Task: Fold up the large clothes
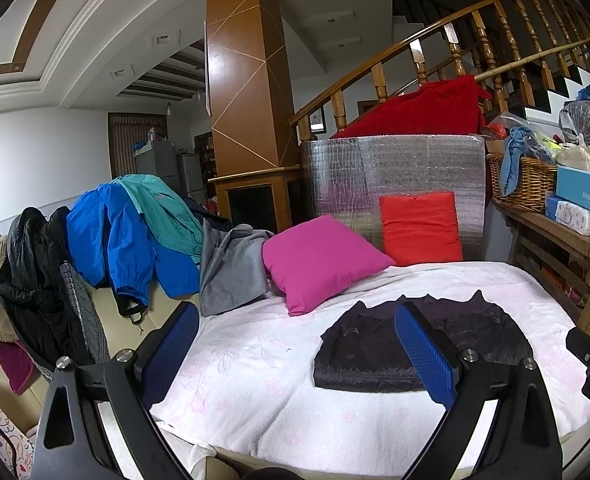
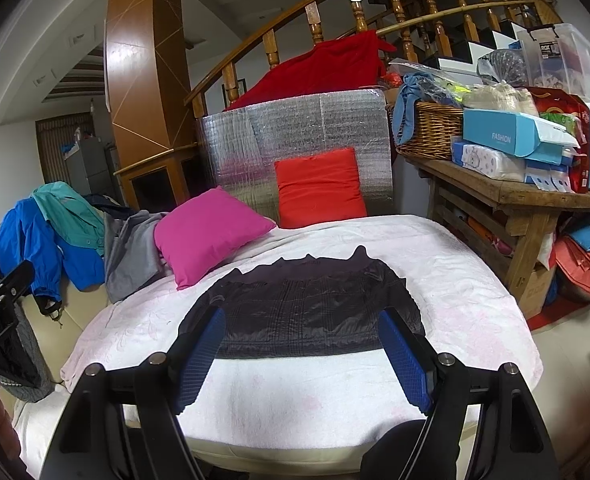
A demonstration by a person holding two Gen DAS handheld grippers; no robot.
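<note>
I hold two grippers above a bed (image 2: pixel 475 280) covered in a pale pink-and-white blanket. My left gripper (image 1: pixel 295 332) has its blue-padded fingers spread wide apart and holds nothing. My right gripper (image 2: pixel 301 336) is likewise wide apart and empty. Neither touches cloth.

The dark jacket (image 2: pixel 307 312) lies flat in the middle of the bed, near its front edge, already folded into a compact rectangle with its collar toward the pillows. A pink pillow (image 2: pixel 207 236) sits just beside its far left corner, and a red pillow (image 2: pixel 319 188) stands behind it against a silver foil panel (image 2: pixel 295 128).

More clothes wait heaped to the left: a blue jacket (image 1: pixel 115 240), a teal jacket (image 1: pixel 159 208), a grey garment (image 1: pixel 231 268) and black coats (image 1: pixel 35 280).

Risks, as I judge them: the dark fabric looks slippery, so a careless pinch could drag the top layer and undo the fold. Pulling one piece from the tangled heap could tip the others onto the floor. Spreading a large piece could also knock the pink pillow or bury the folded jacket.
</note>
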